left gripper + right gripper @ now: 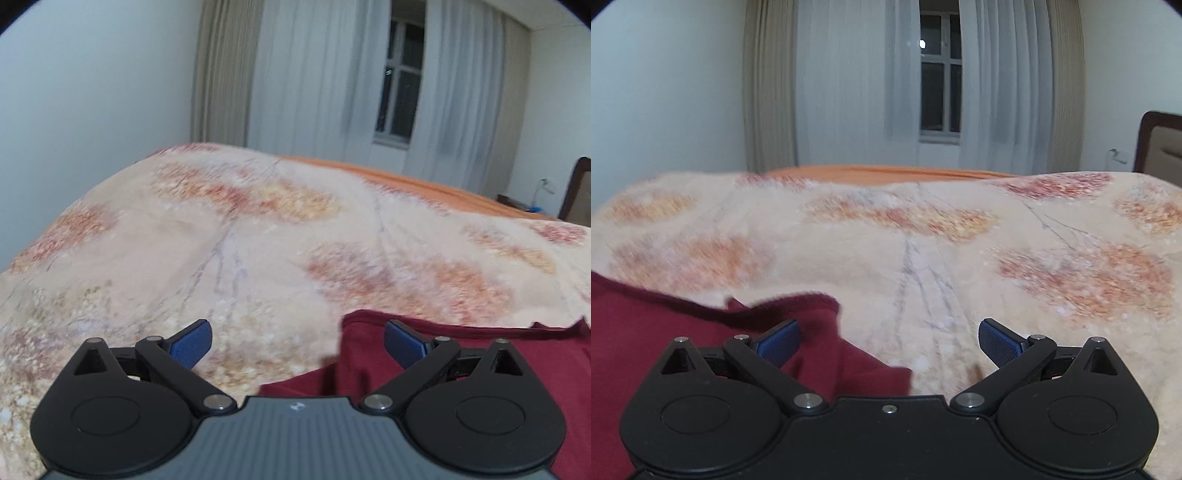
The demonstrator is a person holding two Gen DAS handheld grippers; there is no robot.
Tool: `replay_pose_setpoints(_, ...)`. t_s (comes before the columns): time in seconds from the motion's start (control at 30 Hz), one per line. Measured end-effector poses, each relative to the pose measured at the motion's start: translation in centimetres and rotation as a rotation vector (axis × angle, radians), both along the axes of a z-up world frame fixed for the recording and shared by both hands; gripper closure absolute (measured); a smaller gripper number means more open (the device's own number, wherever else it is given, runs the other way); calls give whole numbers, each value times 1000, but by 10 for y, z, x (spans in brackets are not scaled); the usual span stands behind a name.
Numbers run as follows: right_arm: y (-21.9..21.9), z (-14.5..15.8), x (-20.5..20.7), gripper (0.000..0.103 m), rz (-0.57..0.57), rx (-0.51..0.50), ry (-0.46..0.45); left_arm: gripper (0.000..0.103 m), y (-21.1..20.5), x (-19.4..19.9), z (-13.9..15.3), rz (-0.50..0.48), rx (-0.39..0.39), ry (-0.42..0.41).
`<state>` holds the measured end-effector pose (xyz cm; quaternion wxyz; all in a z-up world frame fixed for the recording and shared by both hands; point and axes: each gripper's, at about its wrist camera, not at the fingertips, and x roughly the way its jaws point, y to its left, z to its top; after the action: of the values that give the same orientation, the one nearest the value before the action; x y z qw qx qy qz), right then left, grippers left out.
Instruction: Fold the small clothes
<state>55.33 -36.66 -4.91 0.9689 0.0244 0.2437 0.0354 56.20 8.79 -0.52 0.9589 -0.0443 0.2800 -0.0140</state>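
A dark red garment [461, 354] lies on the floral blanket [258, 240]; it fills the lower right of the left wrist view and the lower left of the right wrist view [665, 325]. My left gripper [298, 343] is open and empty, above the garment's left edge, its right blue pad [402, 341] over the cloth. My right gripper [889, 341] is open and empty, above the garment's right edge, its left blue pad [779, 341] over the cloth. The part of the garment under both grippers is hidden.
The blanket [960, 240] covers a bed with an orange sheet [886, 171] at its far side. Beyond it are a curtained window [940, 74] and white walls. A dark headboard [1160, 144] stands at the right.
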Motion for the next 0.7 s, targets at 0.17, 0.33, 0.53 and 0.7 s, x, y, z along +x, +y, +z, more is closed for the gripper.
replay_pose_setpoints(0.17,12,3,9,1,-5,-53,-10,1,-25,9,-10,-24,68,26)
replay_pose_setpoints(0.33,18,-18,27,1,-88,-148,54,0,-22,32,-41,68,98,160)
replay_pose_setpoints(0.53,4,-35,30,1,-82,-42,77,0,-23,29,-50,64,116,137)
replay_pose_setpoints(0.7,2,-30,24,1,-75,-24,44,0,-25,29,-45,59,128,136)
